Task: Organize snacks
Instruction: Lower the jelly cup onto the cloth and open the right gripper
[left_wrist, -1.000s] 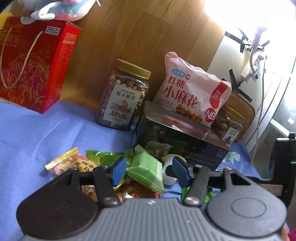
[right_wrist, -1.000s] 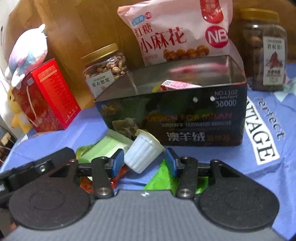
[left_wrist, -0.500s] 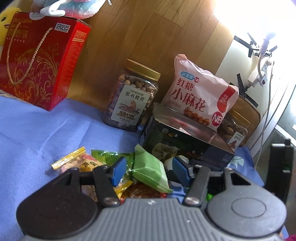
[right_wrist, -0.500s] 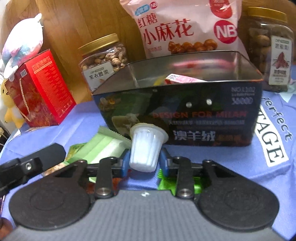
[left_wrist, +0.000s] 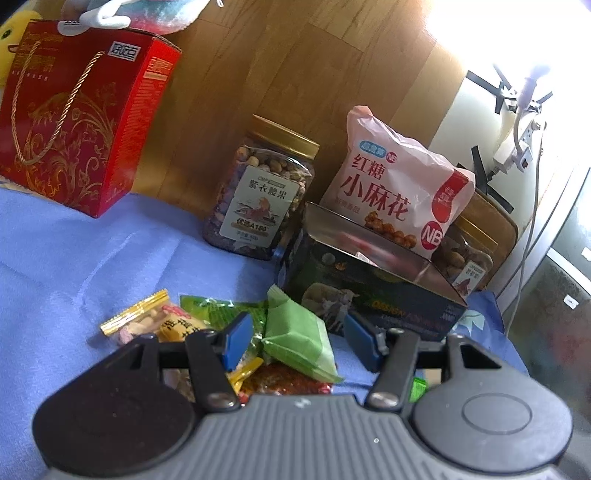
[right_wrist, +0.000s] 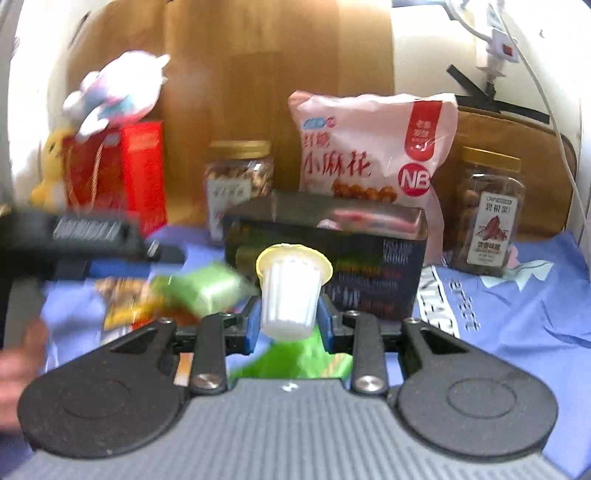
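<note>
The right tongs (right_wrist: 287, 322) grip a white ribbed jelly cup (right_wrist: 290, 291), upright between the blue pads, having just closed on it. The cup is held in front of the dark open tin box (right_wrist: 369, 273), below its rim. The left tongs (left_wrist: 300, 341) stand open over a green wrapped snack (left_wrist: 299, 341), pads clear of it, just before the box. Behind the box leans a pink snack bag (left_wrist: 399, 192); a nut jar (left_wrist: 262, 195) stands left of it.

Plush toy (right_wrist: 118, 94) atop red gift box (left_wrist: 79, 125); blue cloth (left_wrist: 74, 258) underneath
</note>
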